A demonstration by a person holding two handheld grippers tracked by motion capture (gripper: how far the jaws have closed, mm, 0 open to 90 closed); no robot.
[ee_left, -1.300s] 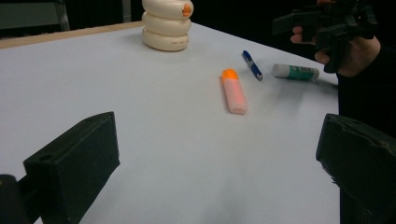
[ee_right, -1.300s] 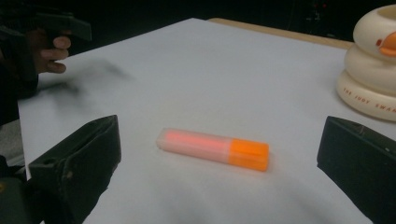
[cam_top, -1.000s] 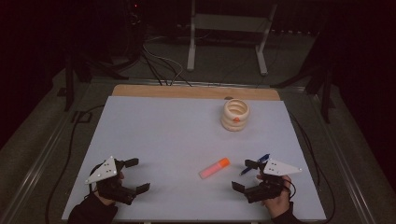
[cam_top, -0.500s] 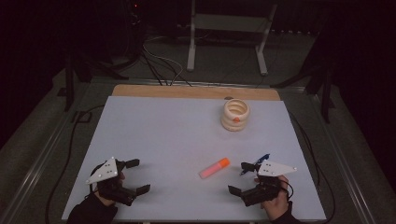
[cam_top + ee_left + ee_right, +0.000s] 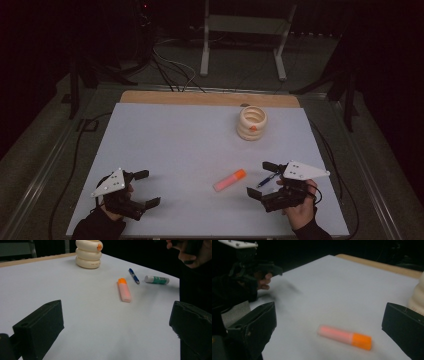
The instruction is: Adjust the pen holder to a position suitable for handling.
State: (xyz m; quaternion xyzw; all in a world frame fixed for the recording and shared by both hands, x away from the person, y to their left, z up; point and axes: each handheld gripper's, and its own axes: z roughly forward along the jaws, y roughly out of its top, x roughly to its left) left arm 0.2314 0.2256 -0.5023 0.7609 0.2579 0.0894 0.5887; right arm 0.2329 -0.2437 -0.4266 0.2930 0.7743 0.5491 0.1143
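- A dark room surrounds a pale grey worktop [image 5: 200,150] with a wooden strip along its far edge; cables and a metal stand sit on the floor beyond it.
- Your left gripper [image 5: 145,188] rests near the front left corner. Its fingers stand wide apart and hold nothing.
- Your right gripper [image 5: 260,179] is near the front right, turned to face left. Its fingers are also wide apart and empty.
- Compared with a second ago, your right gripper has edged lower and swung a little toward the middle of the worktop, while the left one has barely shifted. Nothing on the worktop has moved.
- The pink highlighter with an orange cap [image 5: 229,180] lies flat on the worktop, just to the left of your right gripper. In the right gripper view the highlighter [image 5: 344,337] lies between the two fingers but farther out, not yet touched.
- That turn appears to line the right gripper up on the highlighter, so the pick-up seems about to begin rather than under way.
- A blue pen [image 5: 266,180] lies close under your right gripper, between it and the highlighter.
- In the left gripper view a green-and-white glue stick [image 5: 156,279] lies just beyond the pen.
- A cream holder made of stacked rings [image 5: 251,123] stands upright at the far right, well apart from both grippers.
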